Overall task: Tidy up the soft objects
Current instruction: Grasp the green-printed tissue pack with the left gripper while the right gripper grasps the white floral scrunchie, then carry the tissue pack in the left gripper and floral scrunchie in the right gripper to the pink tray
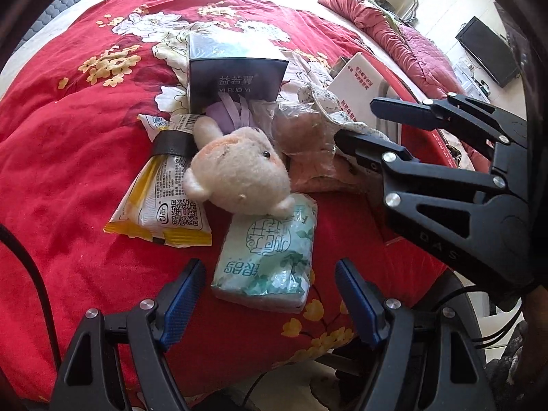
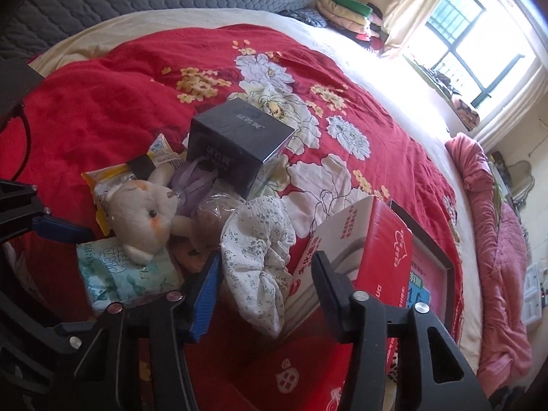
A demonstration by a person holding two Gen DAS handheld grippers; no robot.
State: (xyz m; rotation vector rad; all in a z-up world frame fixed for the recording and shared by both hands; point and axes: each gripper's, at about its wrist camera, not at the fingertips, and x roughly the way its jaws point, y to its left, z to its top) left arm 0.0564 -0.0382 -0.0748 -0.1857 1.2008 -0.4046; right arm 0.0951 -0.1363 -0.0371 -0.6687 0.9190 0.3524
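Observation:
A cream plush toy (image 1: 239, 171) (image 2: 140, 212) lies on the red floral bedspread (image 1: 68, 137), its head resting on a green tissue pack (image 1: 267, 250) (image 2: 120, 274). My left gripper (image 1: 270, 298) hangs open just above the near end of the tissue pack, touching nothing; one of its blue fingers (image 2: 61, 229) shows in the right wrist view. A white floral cloth (image 2: 253, 226) (image 1: 320, 97) lies crumpled to the right of the plush. My right gripper (image 2: 266, 257) (image 1: 356, 121) straddles that cloth, the blue pad against it and a gap on the other side.
A dark box (image 1: 236, 75) (image 2: 239, 147) stands behind the pile. A yellow snack packet (image 1: 161, 202), a clear bag with something brownish (image 1: 304, 137) and a red-and-white carton (image 2: 370, 239) crowd around. A pink quilt (image 2: 496, 239) lies along the right edge.

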